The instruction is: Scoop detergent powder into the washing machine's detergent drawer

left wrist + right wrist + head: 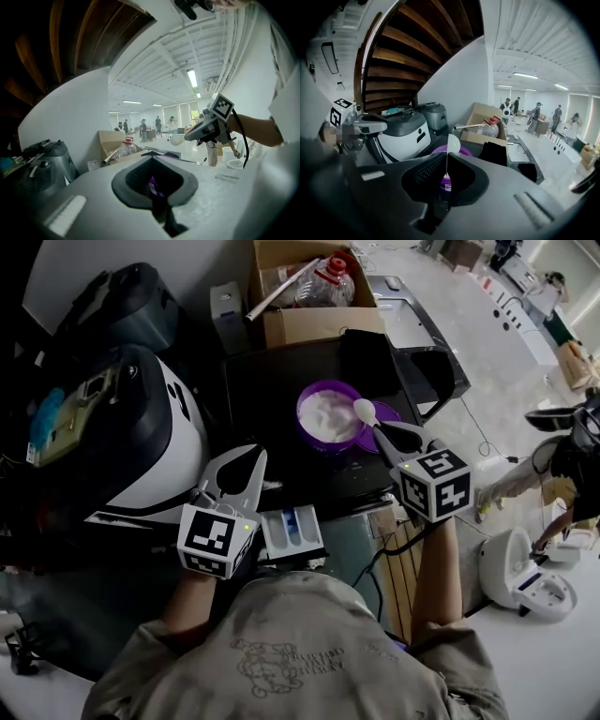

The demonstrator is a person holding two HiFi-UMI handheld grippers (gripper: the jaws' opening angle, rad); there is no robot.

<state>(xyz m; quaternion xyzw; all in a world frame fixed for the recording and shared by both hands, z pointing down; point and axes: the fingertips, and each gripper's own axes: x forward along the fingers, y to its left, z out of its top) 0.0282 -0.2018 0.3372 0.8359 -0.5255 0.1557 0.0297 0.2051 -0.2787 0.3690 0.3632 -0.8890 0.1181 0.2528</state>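
The right gripper [380, 430] clamps a spoon [364, 410], its scoop just past the jaw tips above the powder bowl [302, 416]. The left gripper [255, 457] has its jaws together, empty, beside the drawer [291, 532].

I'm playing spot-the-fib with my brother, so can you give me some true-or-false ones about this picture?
The right gripper pinches a white plastic spoon. True.
The round purple bowl is empty. False: it holds white powder.
The left gripper holds the spoon too. False: its jaws are together on nothing.
The white detergent drawer with a blue compartment is pulled out. True.
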